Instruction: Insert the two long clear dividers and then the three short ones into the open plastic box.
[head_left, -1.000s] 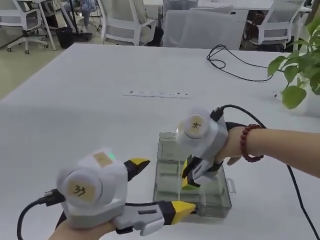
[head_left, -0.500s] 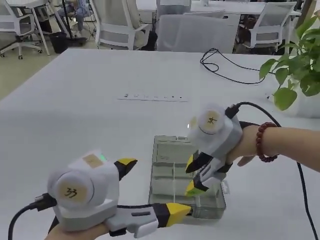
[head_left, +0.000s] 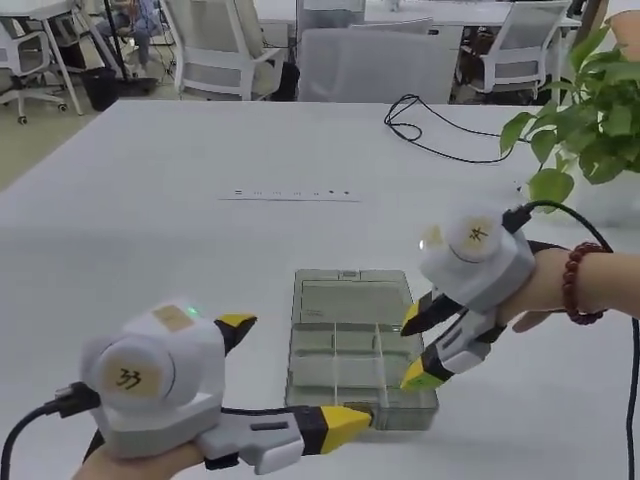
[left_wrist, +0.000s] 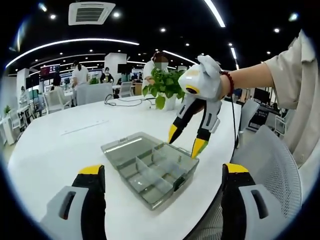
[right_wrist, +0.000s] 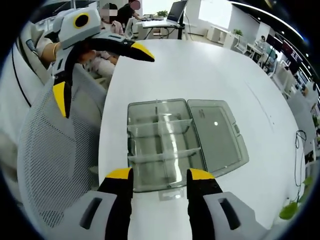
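Tabletop (head_left: 150, 200), front edge: plastic box (head_left: 350, 298) holds dividers (head_left: 338, 352). Left gripper (head_left: 290, 372) and right gripper (head_left: 425, 345) released, empty. Risk: the right one clipping the box wall, unseating dividers.

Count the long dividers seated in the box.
2. Inside the plastic box, both run from lid side to front wall: the left long divider and, beside it, the right long divider. Clear plastic could hide another.

A round tan sticker (head_left: 133, 378) on the back of the left gripper (head_left: 292, 371) carries the handwritten number 33. A second sticker (head_left: 477, 236), on the right gripper (head_left: 412, 350), bears a handwritten mark too blurred to read for sure. A thin strip (head_left: 290, 195) lying toward the far edge of the bench (head_left: 150, 200) shows small dark marks, too small to read.
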